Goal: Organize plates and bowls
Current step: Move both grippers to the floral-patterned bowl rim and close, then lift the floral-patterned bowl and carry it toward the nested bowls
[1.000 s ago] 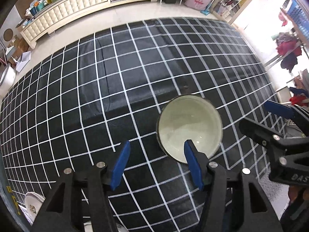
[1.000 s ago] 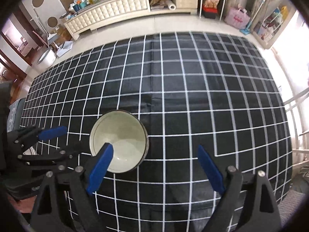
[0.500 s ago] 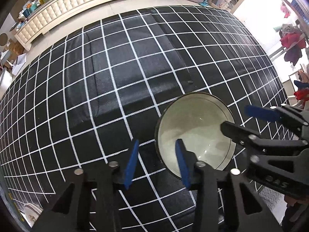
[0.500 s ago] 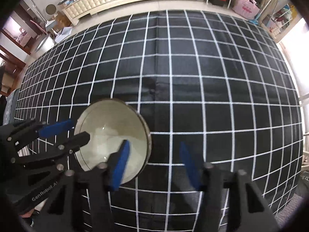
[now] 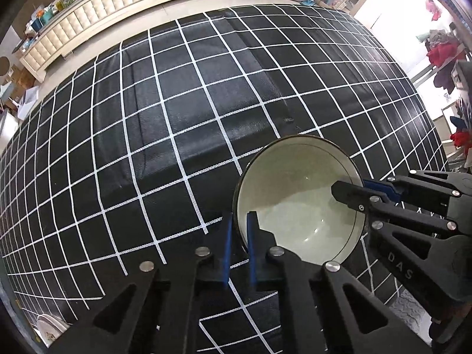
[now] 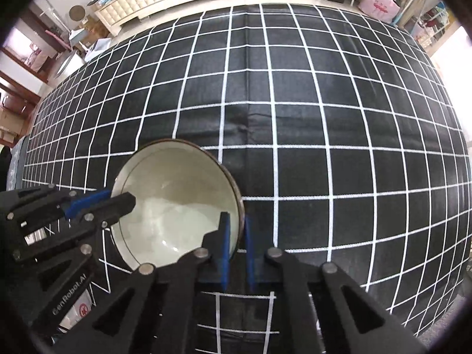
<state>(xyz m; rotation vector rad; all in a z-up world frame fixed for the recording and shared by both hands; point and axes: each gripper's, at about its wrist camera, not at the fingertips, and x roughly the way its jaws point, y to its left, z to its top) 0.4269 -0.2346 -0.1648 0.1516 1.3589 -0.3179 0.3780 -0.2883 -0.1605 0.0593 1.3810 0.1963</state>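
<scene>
A pale green bowl (image 5: pixel 298 194) with a dark rim stands upright on the black, white-gridded tablecloth (image 5: pixel 177 118). My left gripper (image 5: pixel 239 221) straddles the bowl's left rim, one blue pad inside and one outside; its jaws are closing and the pads pinch the rim. In the right wrist view, the bowl (image 6: pixel 177 191) has my right gripper (image 6: pixel 234 221) on its right rim in the same way, jaws closing and pads pressing on the wall. Each gripper shows in the other's view: the right gripper (image 5: pixel 354 188) and the left gripper (image 6: pixel 118 197) sit on opposite sides of the bowl.
A patterned plate (image 5: pixel 48 329) peeks out below the table's near-left edge. The checked cloth (image 6: pixel 324 118) stretches far ahead and to both sides. A cream tufted cabinet (image 5: pixel 88 23) and a pink bag (image 6: pixel 380 6) stand on the floor beyond the table.
Both grippers came down onto the bowl and went from wide open to pinched on opposite sides of its rim. The bowl looks larger in both views.
</scene>
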